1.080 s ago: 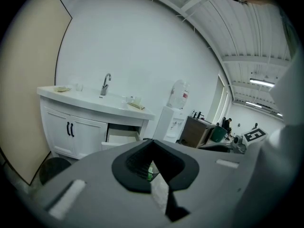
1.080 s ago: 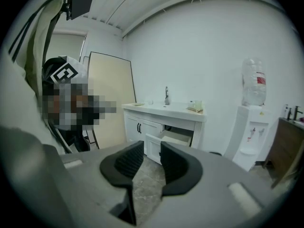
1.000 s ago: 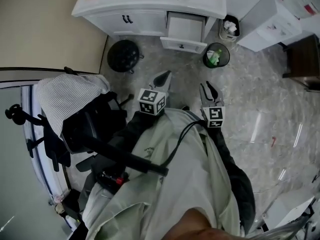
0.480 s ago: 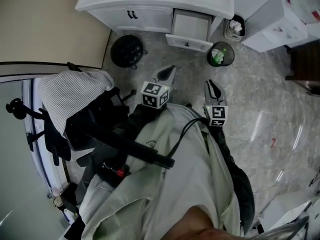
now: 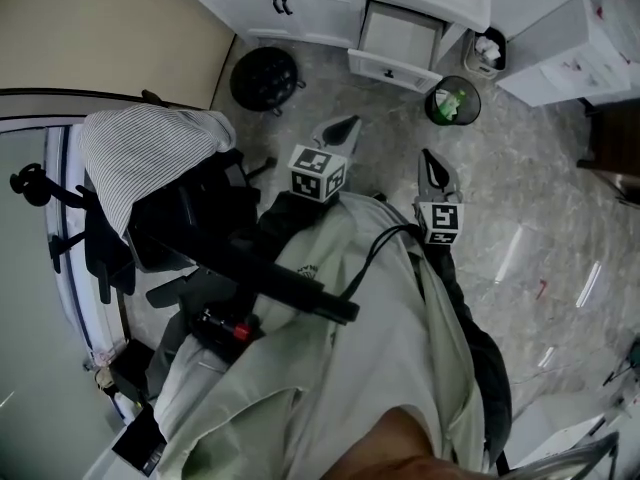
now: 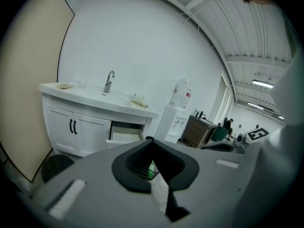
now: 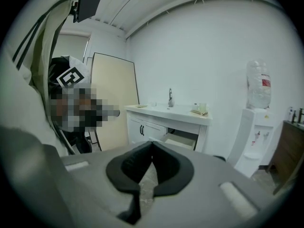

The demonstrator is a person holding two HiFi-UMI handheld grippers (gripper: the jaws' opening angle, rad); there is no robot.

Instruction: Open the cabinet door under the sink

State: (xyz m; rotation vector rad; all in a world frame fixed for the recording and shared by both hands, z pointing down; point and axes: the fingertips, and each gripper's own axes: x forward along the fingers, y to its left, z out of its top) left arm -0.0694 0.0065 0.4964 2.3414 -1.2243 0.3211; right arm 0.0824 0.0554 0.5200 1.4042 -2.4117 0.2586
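Right gripper [image 5: 429,158] just pressed together empty like left gripper [image 5: 350,123], round black object [image 5: 265,78] before cabinet door [image 5: 283,8]

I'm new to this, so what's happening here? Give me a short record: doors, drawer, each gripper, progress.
cabinet doors: both shut
handles: black, untouched
drawer: pulled open, beside the doors
left gripper: shut, empty, well short of the doors
right gripper: jaws just closed, nothing between them, also well short
progress: door not yet opened
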